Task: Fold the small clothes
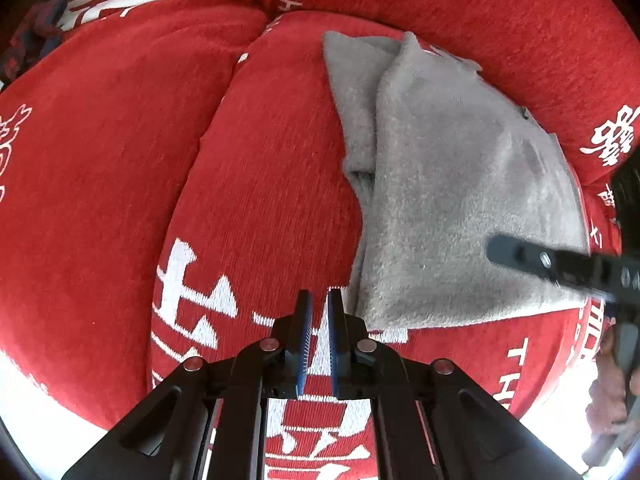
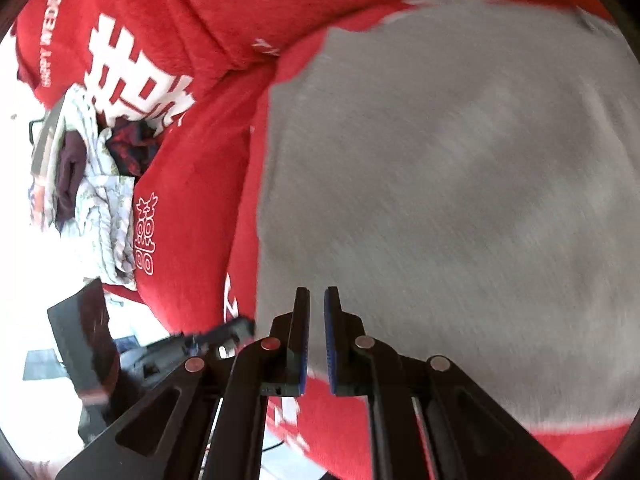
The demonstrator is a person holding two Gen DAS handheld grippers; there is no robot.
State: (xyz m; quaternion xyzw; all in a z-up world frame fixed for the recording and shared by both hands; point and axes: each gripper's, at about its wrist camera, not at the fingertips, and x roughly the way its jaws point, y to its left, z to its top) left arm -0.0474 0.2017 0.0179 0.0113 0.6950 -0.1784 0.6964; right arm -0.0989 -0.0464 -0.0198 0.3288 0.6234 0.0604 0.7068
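You are working mid-fold — the grey garment [image 1: 452, 184] is lying partly doubled over on the red cushion [image 1: 256, 184]. Your left gripper [image 1: 319, 300] is hovering by its near corner, narrowly parted and empty; your right gripper [image 2: 317, 296] is likewise slightly parted over the cloth, pinching nothing. Next, I judge, you are needing an edge to grasp.

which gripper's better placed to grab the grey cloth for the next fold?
Probably right: the right gripper is already over the grey cloth, whereas the left gripper sits just off the cloth's near corner, over the red sofa cover.
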